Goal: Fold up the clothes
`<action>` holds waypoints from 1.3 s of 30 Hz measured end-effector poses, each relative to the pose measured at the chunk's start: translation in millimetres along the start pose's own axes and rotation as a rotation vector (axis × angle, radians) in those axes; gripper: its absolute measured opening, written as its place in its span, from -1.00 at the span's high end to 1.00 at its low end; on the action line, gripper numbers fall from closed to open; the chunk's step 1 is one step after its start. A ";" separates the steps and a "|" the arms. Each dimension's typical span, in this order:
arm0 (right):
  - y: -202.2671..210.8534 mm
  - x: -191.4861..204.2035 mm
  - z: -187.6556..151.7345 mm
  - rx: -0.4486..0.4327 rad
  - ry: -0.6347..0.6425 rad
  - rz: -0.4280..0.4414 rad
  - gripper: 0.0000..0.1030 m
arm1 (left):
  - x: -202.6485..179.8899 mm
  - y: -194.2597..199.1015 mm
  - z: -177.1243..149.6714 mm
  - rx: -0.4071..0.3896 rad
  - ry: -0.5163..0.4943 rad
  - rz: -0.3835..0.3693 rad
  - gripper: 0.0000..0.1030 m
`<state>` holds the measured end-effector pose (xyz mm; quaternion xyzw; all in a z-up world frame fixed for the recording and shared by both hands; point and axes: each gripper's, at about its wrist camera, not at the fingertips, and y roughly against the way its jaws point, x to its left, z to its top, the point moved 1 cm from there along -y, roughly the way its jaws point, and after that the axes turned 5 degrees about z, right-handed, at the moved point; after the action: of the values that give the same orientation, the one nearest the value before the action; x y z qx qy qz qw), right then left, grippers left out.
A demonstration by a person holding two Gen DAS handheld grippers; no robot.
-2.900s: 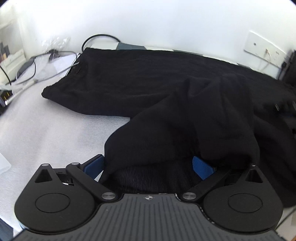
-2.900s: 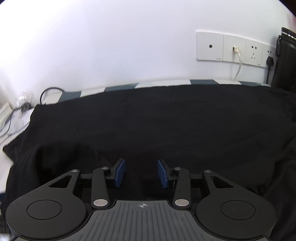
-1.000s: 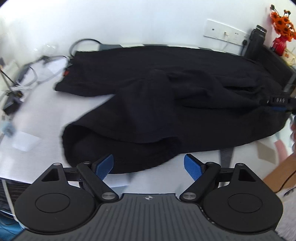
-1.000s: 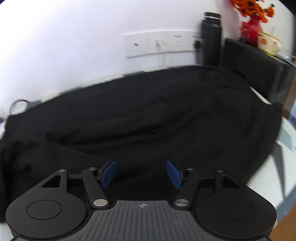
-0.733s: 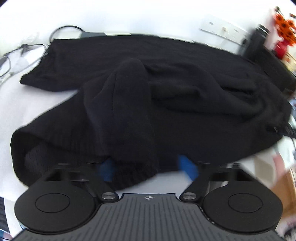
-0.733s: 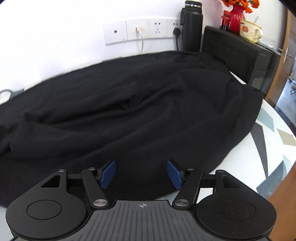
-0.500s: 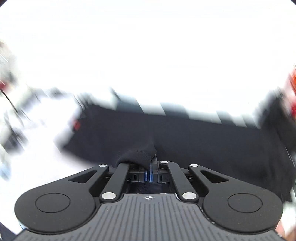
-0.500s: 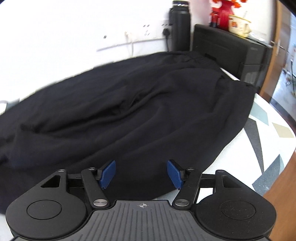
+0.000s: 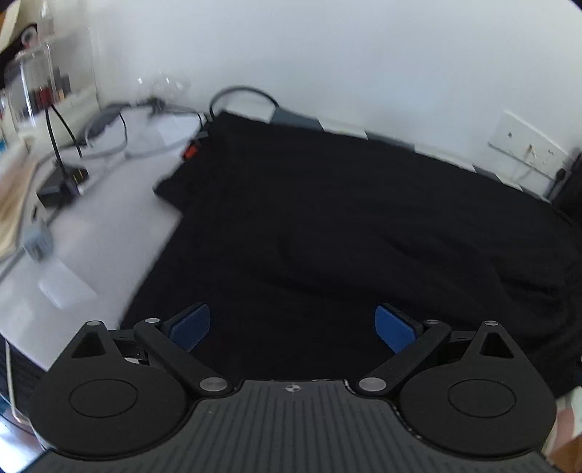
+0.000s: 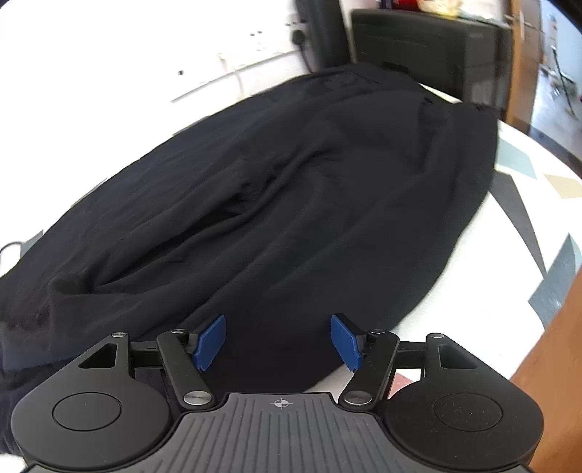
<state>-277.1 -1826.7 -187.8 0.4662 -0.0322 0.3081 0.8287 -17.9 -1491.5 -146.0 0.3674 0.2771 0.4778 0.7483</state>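
Note:
A large black garment (image 9: pixel 345 225) lies spread over the white table (image 9: pixel 94 236), reaching back to the wall. My left gripper (image 9: pixel 293 329) hovers over its near part. Its jaws are opening wide, and the blue pads (image 9: pixel 191 329) press on nothing, with cloth only beneath them. In the right wrist view the same garment (image 10: pixel 291 182) shows long folds and a rounded right end. My right gripper (image 10: pixel 279 342) sits at the garment's near edge, its jaws opening. The cloth edge lies between the pads (image 10: pixel 211 340), not pinched.
Cables and a black adapter (image 9: pixel 60 185) lie at the table's left, and a wall socket (image 9: pixel 527 152) is at the right. A black flask (image 10: pixel 320 32) and a dark cabinet (image 10: pixel 429 47) stand behind the garment. Patterned tabletop (image 10: pixel 527 203) shows at the right.
Half a second ago my left gripper was shut on a pinch of black cloth; now it stands wide open and the cloth lies flat. My right gripper has opened slightly and rolled.

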 end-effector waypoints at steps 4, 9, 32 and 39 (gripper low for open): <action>10.8 -9.9 0.4 -0.136 -0.006 -0.056 -0.80 | -24.7 -10.4 -37.3 0.099 -0.024 0.024 -0.93; 11.5 -16.9 -5.8 -0.151 0.008 -0.103 -0.75 | -47.8 -21.3 -51.1 0.165 -0.060 0.067 -0.93; -27.8 -135.9 69.5 -0.231 -0.337 -0.088 -0.64 | -30.4 -21.0 -45.6 0.006 0.477 0.024 -1.00; -47.8 -137.8 96.2 -0.165 -0.263 -0.089 -0.99 | -83.0 -21.4 -55.4 0.015 0.367 0.148 -0.99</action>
<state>-340.2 -1987.2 -216.6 0.4336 -0.1450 0.2037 0.8657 -81.7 -1557.8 -190.1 0.2989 0.3848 0.5883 0.6453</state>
